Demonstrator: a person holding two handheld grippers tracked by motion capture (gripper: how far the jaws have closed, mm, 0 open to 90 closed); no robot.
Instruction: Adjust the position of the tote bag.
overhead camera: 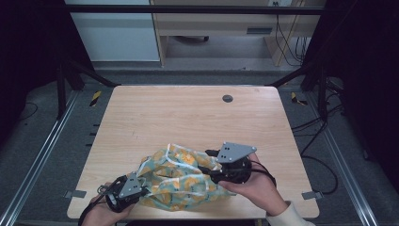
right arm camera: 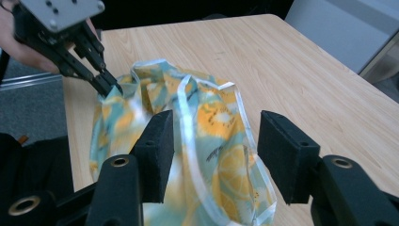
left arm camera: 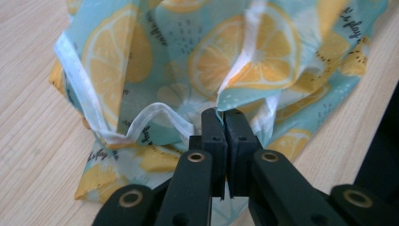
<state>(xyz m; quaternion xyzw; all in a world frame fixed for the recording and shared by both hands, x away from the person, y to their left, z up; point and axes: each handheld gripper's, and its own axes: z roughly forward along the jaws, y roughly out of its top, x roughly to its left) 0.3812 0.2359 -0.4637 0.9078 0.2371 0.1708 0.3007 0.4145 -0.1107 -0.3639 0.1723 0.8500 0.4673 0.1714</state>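
Lemon-print cloth (overhead camera: 176,176) bunched at near edge of counter (overhead camera: 188,113). Left hand-held gripper (overhead camera: 140,184) clenched on its white hem; right hand-held gripper (overhead camera: 207,168) released, jaws apart over cloth. Prob. early: still crumpled, spreading/folding left.

You have a light wooden surface (overhead camera: 188,113) with rounded corners. A crumpled lemon-print cloth (overhead camera: 176,176) lies on it by your near edge, and a small grey round cap (overhead camera: 227,98) sits near the far edge.
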